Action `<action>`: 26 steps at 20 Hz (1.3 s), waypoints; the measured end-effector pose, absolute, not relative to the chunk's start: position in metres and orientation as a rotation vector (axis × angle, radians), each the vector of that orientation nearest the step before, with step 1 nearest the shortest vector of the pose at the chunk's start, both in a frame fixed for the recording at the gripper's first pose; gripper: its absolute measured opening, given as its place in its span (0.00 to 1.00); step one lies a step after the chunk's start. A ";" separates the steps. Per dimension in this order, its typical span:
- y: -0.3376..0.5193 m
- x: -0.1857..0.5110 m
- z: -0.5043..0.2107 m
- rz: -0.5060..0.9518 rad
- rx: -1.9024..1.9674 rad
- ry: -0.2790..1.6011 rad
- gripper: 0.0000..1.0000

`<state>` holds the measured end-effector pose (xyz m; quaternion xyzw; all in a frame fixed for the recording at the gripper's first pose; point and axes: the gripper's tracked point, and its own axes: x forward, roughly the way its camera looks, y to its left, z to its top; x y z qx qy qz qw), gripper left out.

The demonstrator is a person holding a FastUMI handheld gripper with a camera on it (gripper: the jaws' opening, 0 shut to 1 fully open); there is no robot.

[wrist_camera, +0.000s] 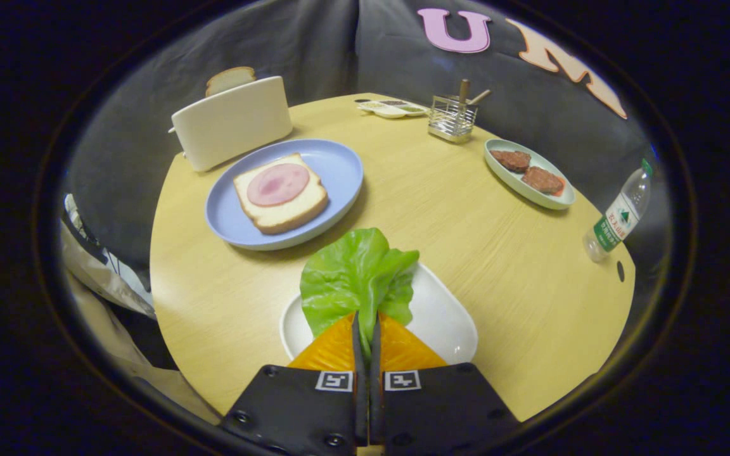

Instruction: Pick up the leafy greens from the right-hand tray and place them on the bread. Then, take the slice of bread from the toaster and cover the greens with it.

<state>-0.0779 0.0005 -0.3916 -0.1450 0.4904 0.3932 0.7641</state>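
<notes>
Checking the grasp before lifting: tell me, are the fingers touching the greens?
Touching. In the gripper view both orange fingers are closed together on the base of the greens, with the leaf pinched in the narrow slit between them, above the white tray.

My gripper has two orange, wedge-shaped fingers with a faceted, ribbed-looking surface and thin dark inner edges running down the middle. Behind them I see two black, blocky finger mounts, each carrying a small square black-and-white marker tag near the inner top corner. Round dark screws sit at the corners of the mounts.
</notes>
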 end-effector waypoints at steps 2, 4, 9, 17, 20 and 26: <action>0.004 -0.076 -0.381 0.847 -0.309 1.059 0.05; 0.008 -0.073 -0.369 0.838 -0.307 1.042 0.05; 0.027 -0.065 -0.332 0.823 -0.304 0.981 0.05; 0.073 -0.060 -0.307 0.862 -0.330 0.944 0.04; 0.095 -0.060 -0.305 0.892 -0.338 0.934 0.05; 0.134 -0.063 -0.306 0.952 -0.343 0.934 0.05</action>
